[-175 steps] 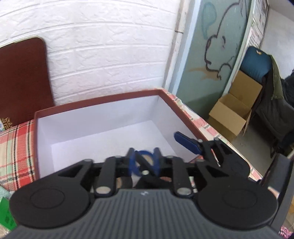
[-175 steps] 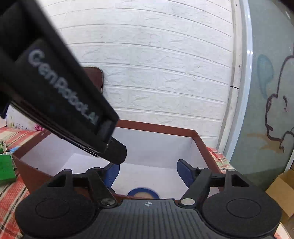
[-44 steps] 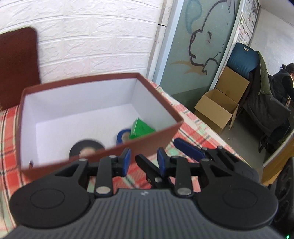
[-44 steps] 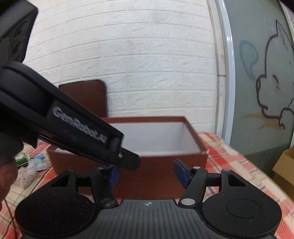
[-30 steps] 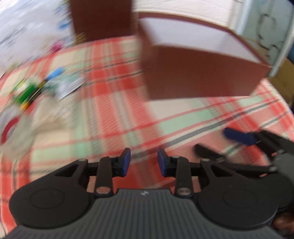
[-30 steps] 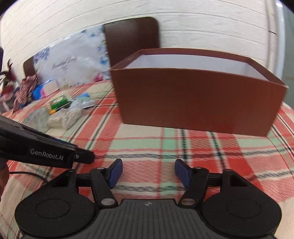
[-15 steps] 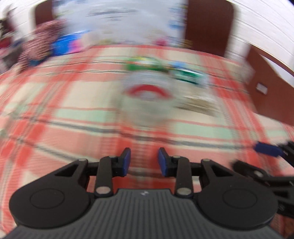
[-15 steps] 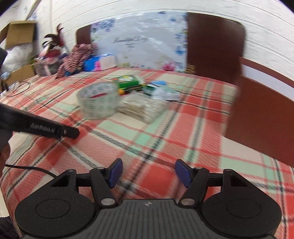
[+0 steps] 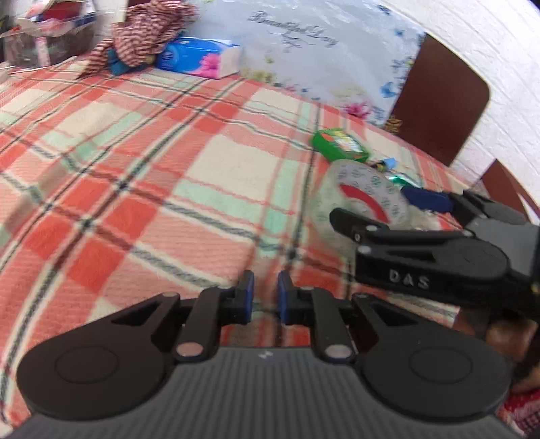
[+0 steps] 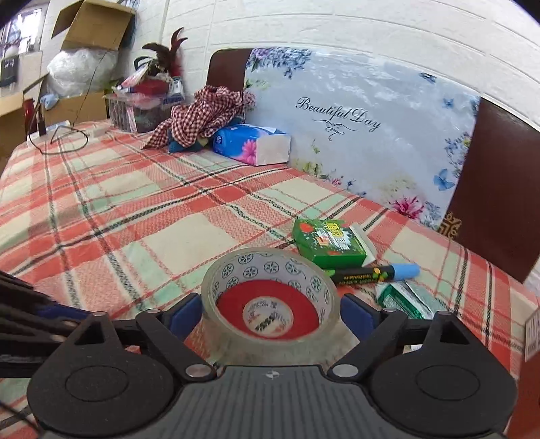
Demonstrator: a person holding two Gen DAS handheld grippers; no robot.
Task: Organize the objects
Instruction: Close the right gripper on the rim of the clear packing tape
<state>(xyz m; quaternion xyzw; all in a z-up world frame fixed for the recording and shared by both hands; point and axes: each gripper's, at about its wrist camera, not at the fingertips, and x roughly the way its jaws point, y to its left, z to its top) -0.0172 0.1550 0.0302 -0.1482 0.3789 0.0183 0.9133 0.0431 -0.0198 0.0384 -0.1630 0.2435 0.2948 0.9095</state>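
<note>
The right gripper [image 10: 270, 315] straddles the clear tape roll [image 10: 270, 304]; its jaws are opening, the blue pads stand just off the roll's sides, and the roll rests flat on the plaid cloth [image 10: 135, 209], not gripped. The left gripper [image 9: 265, 297], to the left of the roll and apart from it, is closing on nothing, only a narrow gap remaining between its pads above bare cloth. Just past the right gripper's far tip lie a green box [image 10: 329, 241], a dark marker with a blue cap [image 10: 371, 272] and a green foil packet [image 10: 401, 299]. Farther off, a blue tissue pack [image 10: 251, 143] sits beside a checked cloth bundle [image 10: 202, 113], against a floral board [image 10: 354, 111] leaning on the white brick wall [image 10: 337, 30].
</note>
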